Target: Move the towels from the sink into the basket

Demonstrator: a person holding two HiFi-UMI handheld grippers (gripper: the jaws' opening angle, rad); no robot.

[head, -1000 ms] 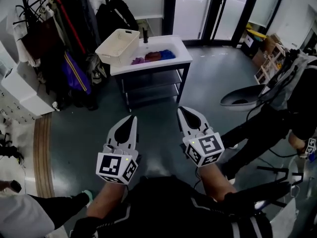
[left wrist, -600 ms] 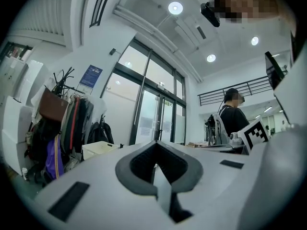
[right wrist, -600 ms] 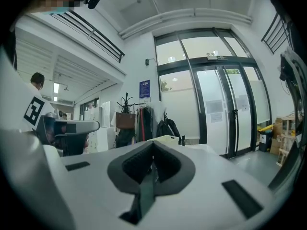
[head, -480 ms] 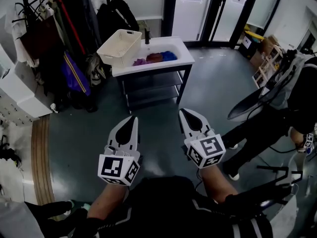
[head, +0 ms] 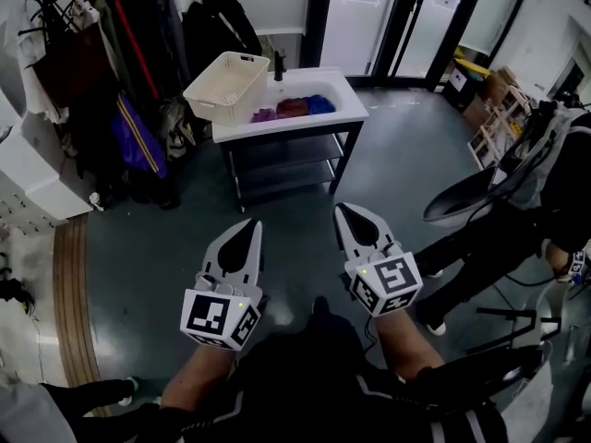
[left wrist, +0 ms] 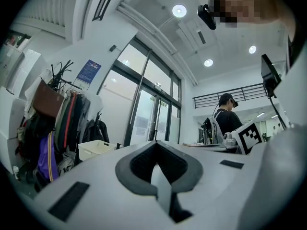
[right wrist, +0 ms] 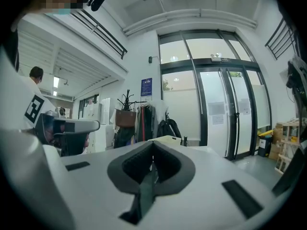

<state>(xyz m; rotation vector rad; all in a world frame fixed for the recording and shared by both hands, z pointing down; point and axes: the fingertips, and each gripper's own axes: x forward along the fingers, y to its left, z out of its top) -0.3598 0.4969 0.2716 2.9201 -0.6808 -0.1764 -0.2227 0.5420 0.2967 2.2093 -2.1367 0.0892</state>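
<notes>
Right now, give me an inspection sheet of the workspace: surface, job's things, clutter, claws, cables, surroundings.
Surface: white sink table across the grey floor, with shelves beneath.
Job's things: purple towel, red towel and blue towel lie in the basin; cream basket sits on the table's left end and looks empty.
Clutter: black faucet behind the basin; nothing else seen on top.
Claws: left claw and right claw are both shut, empty and well short of the table.
Cables: nothing seen by the table.
Surroundings: coats on a rack and a backpack at left, glass doors behind, a seated person at right.
</notes>
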